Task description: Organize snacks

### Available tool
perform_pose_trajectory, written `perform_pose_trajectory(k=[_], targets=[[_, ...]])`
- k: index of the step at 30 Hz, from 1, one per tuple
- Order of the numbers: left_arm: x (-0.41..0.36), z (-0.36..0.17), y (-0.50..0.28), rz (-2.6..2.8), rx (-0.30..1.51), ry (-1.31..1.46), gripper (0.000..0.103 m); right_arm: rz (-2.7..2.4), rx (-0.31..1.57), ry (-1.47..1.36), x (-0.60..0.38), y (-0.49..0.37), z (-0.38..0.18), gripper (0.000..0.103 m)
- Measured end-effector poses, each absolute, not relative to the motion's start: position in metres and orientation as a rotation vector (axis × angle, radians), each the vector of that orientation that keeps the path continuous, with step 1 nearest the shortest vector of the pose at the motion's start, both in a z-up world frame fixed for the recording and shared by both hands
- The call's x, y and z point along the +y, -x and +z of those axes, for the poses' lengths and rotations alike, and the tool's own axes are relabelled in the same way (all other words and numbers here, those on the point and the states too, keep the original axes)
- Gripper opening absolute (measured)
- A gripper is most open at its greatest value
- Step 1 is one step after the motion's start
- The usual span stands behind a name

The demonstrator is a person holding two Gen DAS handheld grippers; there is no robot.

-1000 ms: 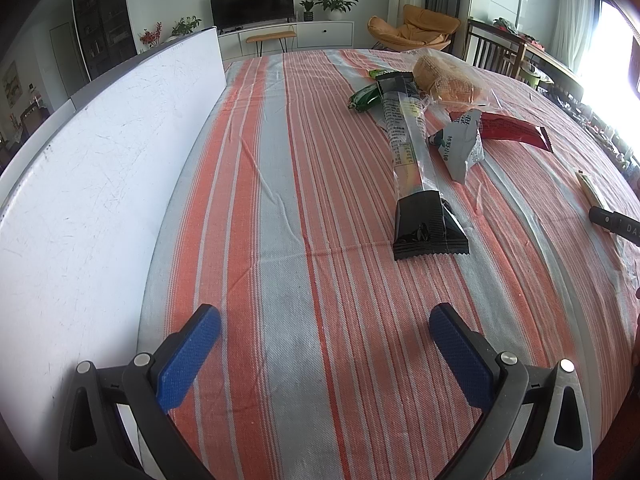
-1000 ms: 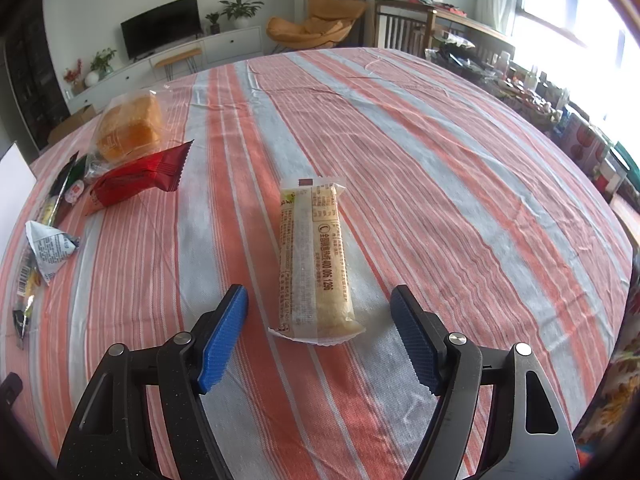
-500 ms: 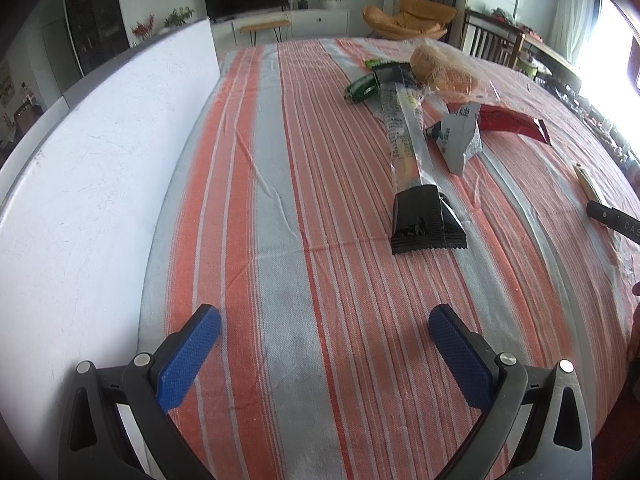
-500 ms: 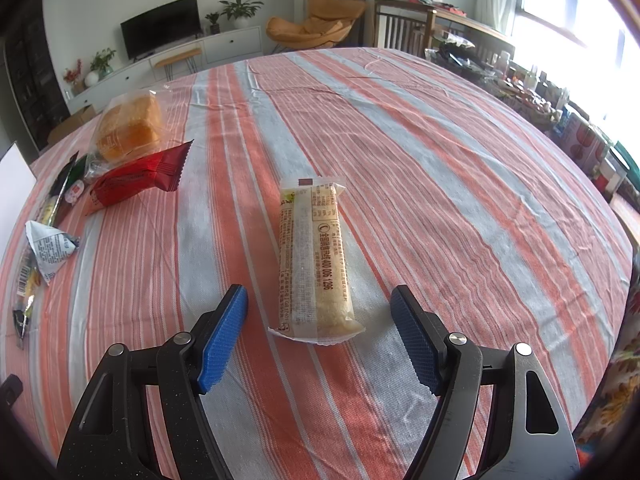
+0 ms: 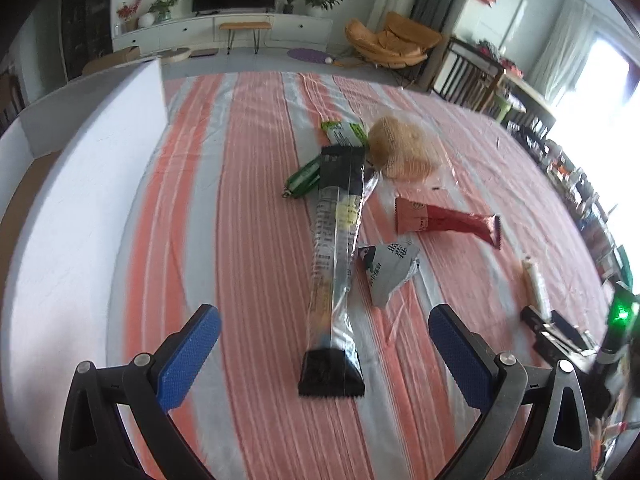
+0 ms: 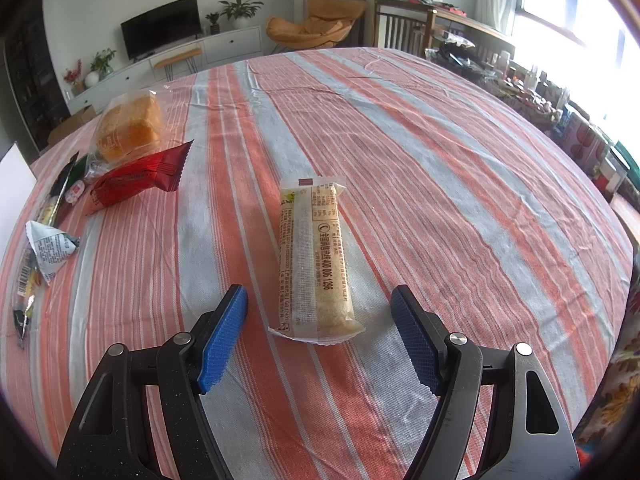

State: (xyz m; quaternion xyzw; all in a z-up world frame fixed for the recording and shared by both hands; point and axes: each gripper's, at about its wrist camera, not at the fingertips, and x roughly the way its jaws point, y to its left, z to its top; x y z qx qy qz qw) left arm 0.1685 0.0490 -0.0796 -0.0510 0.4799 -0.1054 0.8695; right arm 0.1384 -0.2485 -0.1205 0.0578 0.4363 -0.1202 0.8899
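Approach step. Left gripper (image 5: pixel 324 354) wide open, empty, straddling near end of long pack (image 5: pixel 335 264) beside white box (image 5: pixel 80 208). Right gripper (image 6: pixel 318 330) wide open, empty, over rice bar (image 6: pixel 314 258). Next: lower, close.

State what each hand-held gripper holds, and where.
Nothing. Left hand-held gripper and right hand-held gripper are both open, with snack packets lying untouched between their fingers.

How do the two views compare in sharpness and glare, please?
Left wrist view: smeared by motion blur, the long clear packet and cloth stripes soft, the window at right blown out. Right wrist view: crisp, print on the beige packet readable, window glare at upper right; both bend the table edge.
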Motion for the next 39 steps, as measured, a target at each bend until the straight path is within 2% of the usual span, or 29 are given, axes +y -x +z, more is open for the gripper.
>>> perform_pose_trajectory(k=[5, 10, 13, 15, 17, 18, 22, 23, 25, 26, 27, 31, 32, 34, 35, 36, 37, 39], targets=[[0.029, -0.108, -0.188, -0.214, 1.054, -0.038, 0.099, -0.249, 0.906, -0.120, -0.248, -0.138, -0.120, 0.077], [0.036, -0.126, -0.192, -0.203, 1.081, 0.004, 0.094, -0.249, 0.906, -0.120, -0.249, -0.138, -0.120, 0.077], [0.034, -0.126, -0.190, -0.213, 1.064, -0.024, 0.079, -0.249, 0.906, -0.120, -0.249, -0.138, -0.120, 0.077], [0.033, -0.123, -0.186, -0.207, 1.046, -0.059, 0.048, -0.249, 0.906, -0.120, -0.248, -0.138, -0.120, 0.077], [0.036, -0.121, -0.182, -0.212, 1.050, -0.051, 0.027, -0.249, 0.906, -0.120, -0.248, -0.138, -0.120, 0.077], [0.041, -0.120, -0.177, -0.205, 1.067, -0.020, 0.026, -0.249, 0.906, -0.120, -0.248, -0.138, -0.120, 0.077], [0.061, -0.117, -0.143, -0.176, 1.126, 0.050, 0.026, -0.249, 0.907, -0.119, -0.248, -0.138, -0.120, 0.077], [0.064, -0.116, -0.131, -0.172, 1.132, 0.040, 0.028, -0.249, 0.907, -0.119, -0.248, -0.138, -0.120, 0.077], [0.068, -0.116, -0.122, -0.162, 1.152, 0.016, 0.051, -0.248, 0.907, -0.119, -0.248, -0.138, -0.120, 0.077], [0.069, -0.115, -0.122, -0.159, 1.151, 0.005, 0.071, -0.246, 0.907, -0.120, -0.248, -0.138, -0.120, 0.078], [0.070, -0.113, -0.123, -0.153, 1.134, -0.003, 0.081, -0.243, 0.907, -0.122, -0.248, -0.138, -0.120, 0.079], [0.068, -0.118, -0.142, -0.080, 1.098, -0.089, 0.080, -0.197, 0.907, -0.196, -0.258, -0.134, -0.118, 0.080], [0.066, -0.123, -0.146, -0.081, 1.120, -0.109, 0.076, -0.177, 0.915, -0.239, -0.264, -0.134, -0.116, 0.080], [0.062, -0.124, -0.143, -0.142, 1.110, -0.097, 0.054, -0.113, 0.959, -0.372, -0.280, -0.134, -0.111, 0.080], [0.060, -0.123, -0.140, -0.156, 1.101, -0.103, 0.039, -0.076, 0.983, -0.473, -0.292, -0.133, -0.109, 0.080], [0.057, -0.122, -0.137, -0.164, 1.092, -0.116, 0.031, -0.063, 0.998, -0.545, -0.300, -0.133, -0.109, 0.079], [0.055, -0.122, -0.135, -0.158, 1.086, -0.124, 0.029, -0.067, 1.017, -0.613, -0.308, -0.133, -0.109, 0.079], [0.058, -0.120, -0.131, -0.162, 1.082, -0.077, 0.018, -0.081, 1.071, -0.670, -0.313, -0.138, -0.106, 0.080]])
